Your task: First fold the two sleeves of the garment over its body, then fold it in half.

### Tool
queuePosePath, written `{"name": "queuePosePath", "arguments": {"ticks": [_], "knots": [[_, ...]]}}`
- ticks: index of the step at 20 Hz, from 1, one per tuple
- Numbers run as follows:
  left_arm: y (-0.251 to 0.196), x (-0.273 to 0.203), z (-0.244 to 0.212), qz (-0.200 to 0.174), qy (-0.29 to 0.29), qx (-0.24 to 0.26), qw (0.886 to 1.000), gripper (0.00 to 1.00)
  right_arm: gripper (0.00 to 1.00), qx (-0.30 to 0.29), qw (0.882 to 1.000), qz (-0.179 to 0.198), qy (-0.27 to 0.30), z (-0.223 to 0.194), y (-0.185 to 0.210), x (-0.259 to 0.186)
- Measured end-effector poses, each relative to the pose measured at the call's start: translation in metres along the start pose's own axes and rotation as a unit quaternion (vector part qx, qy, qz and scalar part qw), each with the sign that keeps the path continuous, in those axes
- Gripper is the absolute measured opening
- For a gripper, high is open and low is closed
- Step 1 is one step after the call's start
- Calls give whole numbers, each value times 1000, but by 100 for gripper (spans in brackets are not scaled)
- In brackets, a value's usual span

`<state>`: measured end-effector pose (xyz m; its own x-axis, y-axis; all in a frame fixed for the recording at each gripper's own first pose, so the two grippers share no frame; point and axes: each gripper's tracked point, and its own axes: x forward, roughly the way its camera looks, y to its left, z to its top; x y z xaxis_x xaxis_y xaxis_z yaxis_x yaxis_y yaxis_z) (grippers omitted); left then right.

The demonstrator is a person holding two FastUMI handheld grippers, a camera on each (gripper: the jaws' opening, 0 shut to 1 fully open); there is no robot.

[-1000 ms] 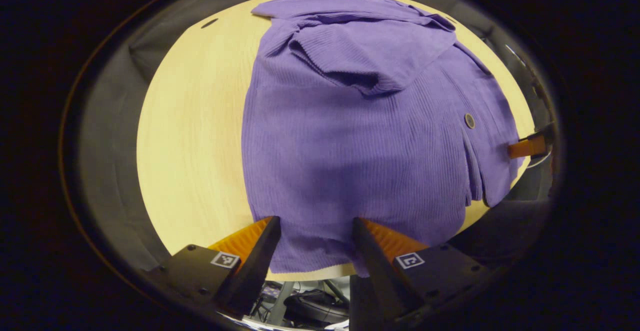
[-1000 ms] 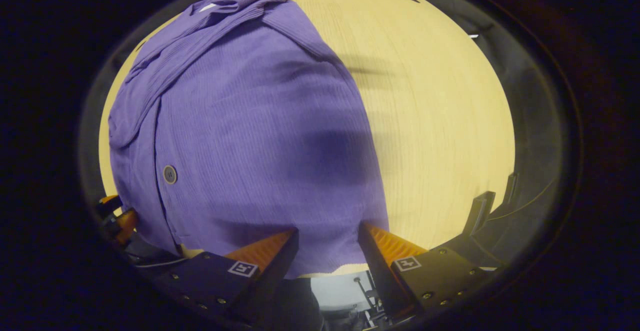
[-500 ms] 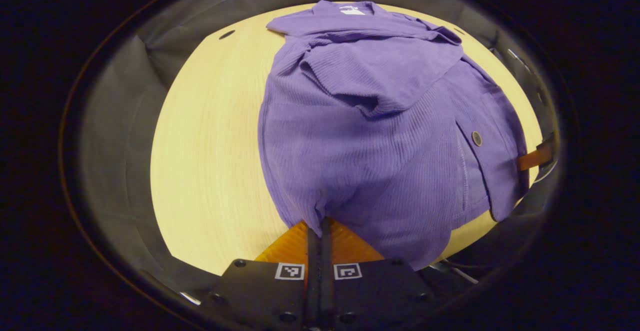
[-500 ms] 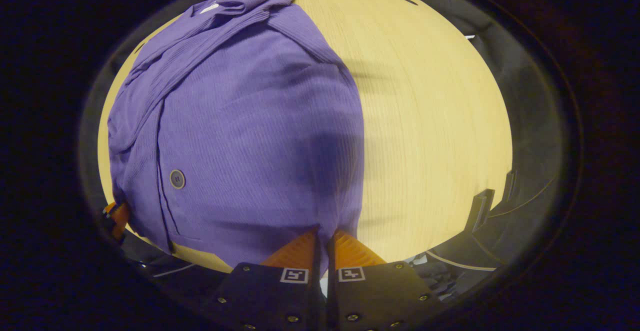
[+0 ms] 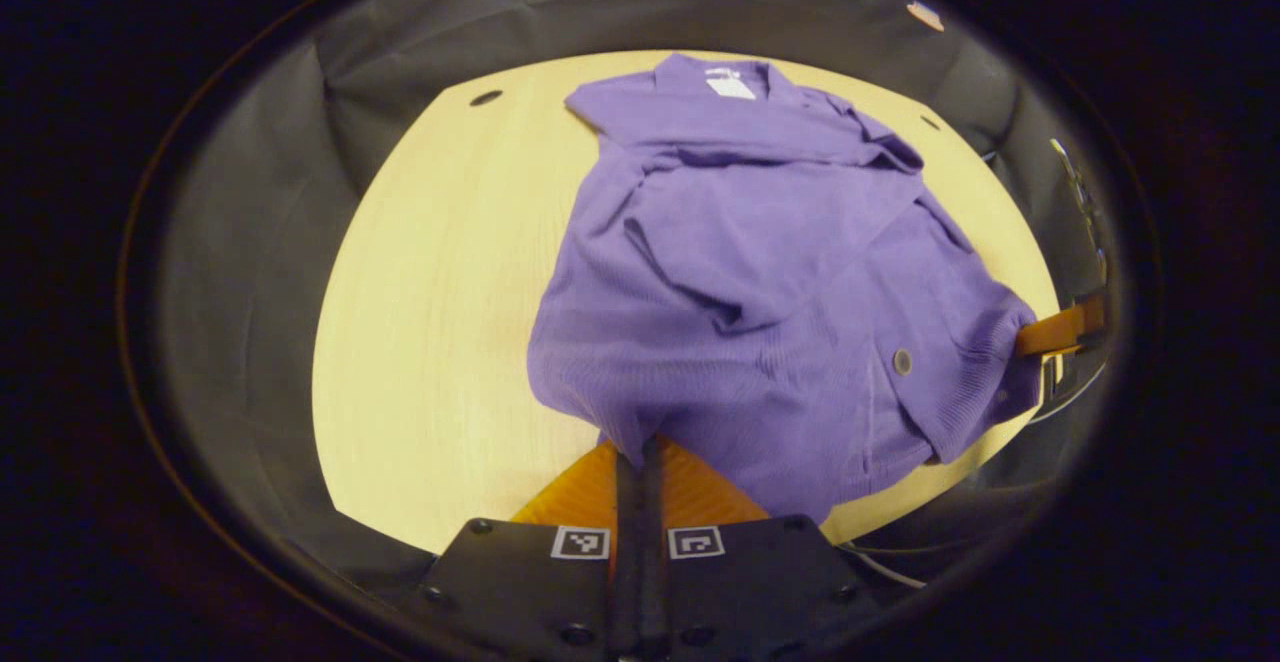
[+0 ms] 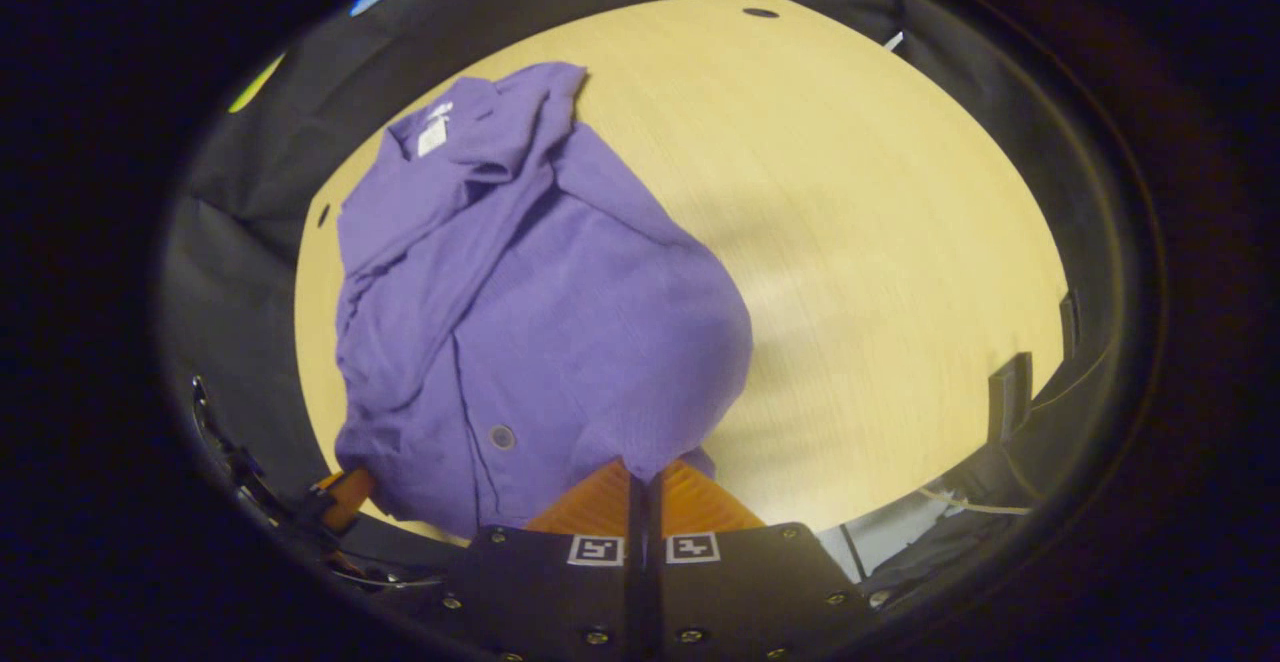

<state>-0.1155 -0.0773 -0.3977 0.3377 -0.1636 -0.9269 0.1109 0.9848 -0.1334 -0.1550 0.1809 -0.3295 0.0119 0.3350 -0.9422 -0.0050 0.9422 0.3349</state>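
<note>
A pale wooden counter (image 5: 430,322) with a small dark hole (image 5: 485,98) near its far left corner stands under warm light, with black cloth wall (image 5: 250,242) hanging close behind its edges.

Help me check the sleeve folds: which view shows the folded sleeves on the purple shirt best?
The left gripper view: the folded sleeves lie open to it across the purple shirt. The right gripper view shows them foreshortened along the shirt's side.
</note>
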Motion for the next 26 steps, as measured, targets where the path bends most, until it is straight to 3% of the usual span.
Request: {"name": "queuePosePath", "arguments": {"ticks": [6,9,14,17,21,26], "knots": [[6,-16,96,-26,-78,-50,995,6,1,33,995,61,-71,83,41,-32],[15,-16,150,-31,-115,-68,991,7,1,50,990,72,-110,134,51,-41],[24,1,235,-28,-163,-61,984,7,1,62,979,94,-172,210,71,-46],[24,13,281,-29,-188,-60,980,7,1,79,972,106,-195,249,81,-35],[27,40,343,-38,-215,-99,971,7,0,102,964,112,-220,302,85,-11],[27,84,390,-28,-236,-99,966,6,0,118,959,123,-226,356,98,25]]}}
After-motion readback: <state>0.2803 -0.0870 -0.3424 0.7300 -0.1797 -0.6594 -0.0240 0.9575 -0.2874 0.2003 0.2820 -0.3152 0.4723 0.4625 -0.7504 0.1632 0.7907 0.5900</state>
